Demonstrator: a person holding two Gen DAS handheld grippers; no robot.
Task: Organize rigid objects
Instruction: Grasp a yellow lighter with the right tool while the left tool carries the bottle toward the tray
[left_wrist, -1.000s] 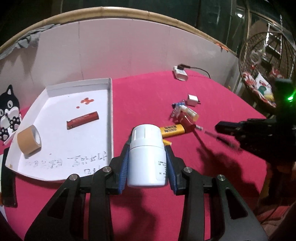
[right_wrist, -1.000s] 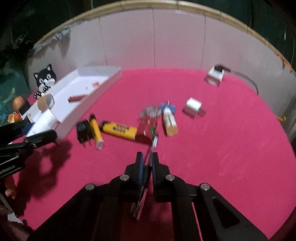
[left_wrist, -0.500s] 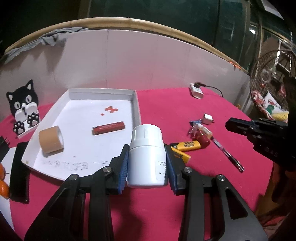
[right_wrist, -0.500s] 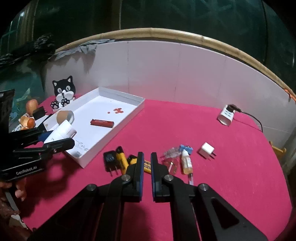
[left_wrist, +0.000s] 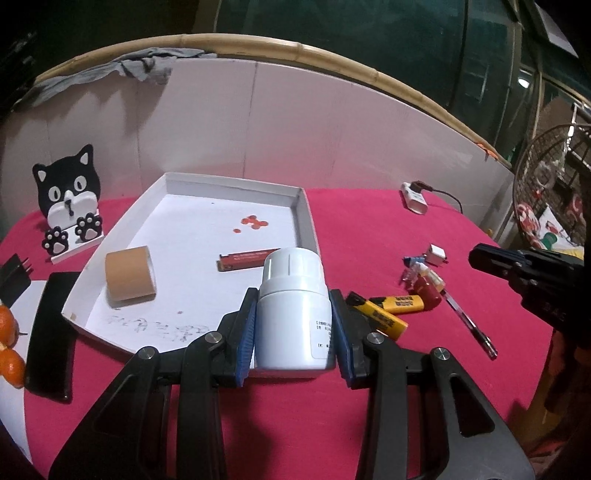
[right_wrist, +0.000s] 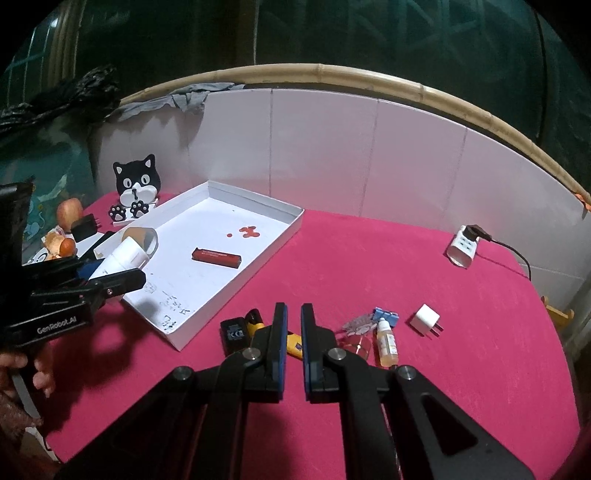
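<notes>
Left hand-held gripper: pinching the white bottle between its blue pads, cap pointing away from the camera, bottle held off the counter.
Bottle position: in the right wrist view it hangs at the near left end of the white tray, just beside the tape roll. Judging by that, the drop into the tray is the step in hand.
Tray contents: tape roll standing on its edge, red bar lying flat further in, some red spots on the floor of the tray.
Right hand-held gripper: fingers nearly together with a narrow gap, nothing between them, hovering above the clutter.
Clutter on the red counter: yellow lighter, yellow marker, pen, dropper bottle, white plug cube, black adapter. All still outside the tray.
Risk one: the bottle is round and smooth; let go on its side and it could roll, knocking the tape roll or riding out over the low tray wall.
Risk two: release too near the tray's edge and it may tip out onto the counter.
Risk three: the right hand-held gripper is above closely packed small items; a pinch at one could nudge or drag its neighbours.
</notes>
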